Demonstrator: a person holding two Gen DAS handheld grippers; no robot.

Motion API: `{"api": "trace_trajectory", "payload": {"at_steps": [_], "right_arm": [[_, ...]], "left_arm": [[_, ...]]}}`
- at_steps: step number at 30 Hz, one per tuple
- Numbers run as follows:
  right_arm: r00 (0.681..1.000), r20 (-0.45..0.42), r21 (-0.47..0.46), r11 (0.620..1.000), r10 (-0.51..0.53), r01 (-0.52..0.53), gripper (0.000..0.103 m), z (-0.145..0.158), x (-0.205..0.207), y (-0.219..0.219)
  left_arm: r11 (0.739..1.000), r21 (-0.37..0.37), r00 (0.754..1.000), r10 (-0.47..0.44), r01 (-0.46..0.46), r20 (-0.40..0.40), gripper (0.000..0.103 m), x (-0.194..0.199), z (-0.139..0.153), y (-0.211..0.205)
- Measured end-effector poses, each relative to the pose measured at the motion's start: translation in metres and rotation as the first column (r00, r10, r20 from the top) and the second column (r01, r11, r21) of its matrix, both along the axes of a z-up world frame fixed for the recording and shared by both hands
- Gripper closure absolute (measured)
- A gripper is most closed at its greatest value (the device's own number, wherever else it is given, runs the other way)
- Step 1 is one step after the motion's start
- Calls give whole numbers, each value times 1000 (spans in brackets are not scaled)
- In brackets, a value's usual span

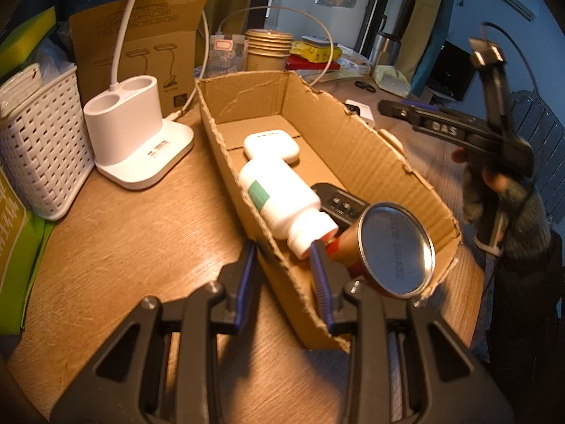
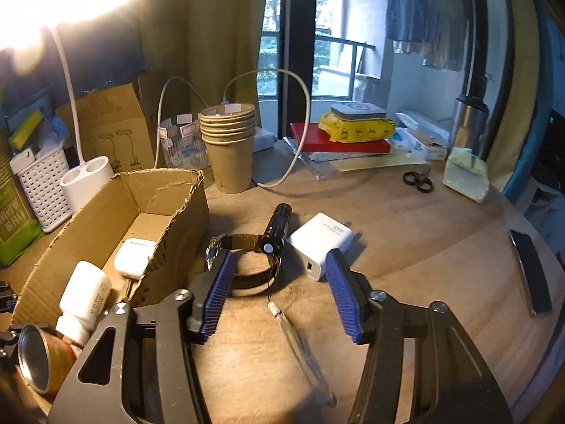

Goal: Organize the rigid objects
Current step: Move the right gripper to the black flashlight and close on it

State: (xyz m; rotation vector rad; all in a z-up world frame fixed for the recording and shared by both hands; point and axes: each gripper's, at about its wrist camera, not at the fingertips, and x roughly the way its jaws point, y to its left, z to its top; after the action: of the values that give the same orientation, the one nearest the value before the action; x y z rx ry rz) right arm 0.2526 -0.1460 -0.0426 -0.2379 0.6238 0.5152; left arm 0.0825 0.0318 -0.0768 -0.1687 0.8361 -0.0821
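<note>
A torn cardboard box [image 1: 367,148] [image 2: 183,212] lies on the wooden table. In it are a white earbuds case [image 1: 271,145] [image 2: 134,256], a white pill bottle [image 1: 282,205] [image 2: 84,300], a black remote [image 1: 339,205] and a tin can [image 1: 395,249] [image 2: 33,357]. My left gripper [image 1: 284,268] straddles the box's near side wall, its jaws slightly apart; whether it clamps the wall is unclear. My right gripper [image 2: 279,289] is open and empty above the table, just short of a wristwatch [image 2: 240,258], a black flashlight [image 2: 277,228] and a white charger [image 2: 323,242].
A white lamp base [image 1: 137,134], a white basket [image 1: 39,148] and a stack of paper cups [image 2: 229,145] stand behind the box. A phone [image 2: 531,275] lies at the right edge. Scissors [image 2: 418,180], books and packets lie at the back. A thin strap [image 2: 300,346] lies under my right gripper.
</note>
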Motion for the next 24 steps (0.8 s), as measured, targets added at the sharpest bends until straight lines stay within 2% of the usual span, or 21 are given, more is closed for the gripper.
{"api": "trace_trajectory", "payload": {"at_steps": [12,18,21,24], "right_arm": [[998,-26,-51,997,52,-54,52,-11,44,21],[997,-47,-46,997,62,-64,53,-14,61,25],[996,-56,-51,996,75,-78,58,-15,67,30],[995,-64,-73,994,78,-83,59,-20,74,38]], "left_arm": [[1000,0,1000,0,0,0,70,0,0,0],[1000,-1,1000,0,0,0,70,0,0,0],[1000,-1,1000,0,0,0,70,0,0,0],[1000,0,1000,0,0,0,70,0,0,0]]}}
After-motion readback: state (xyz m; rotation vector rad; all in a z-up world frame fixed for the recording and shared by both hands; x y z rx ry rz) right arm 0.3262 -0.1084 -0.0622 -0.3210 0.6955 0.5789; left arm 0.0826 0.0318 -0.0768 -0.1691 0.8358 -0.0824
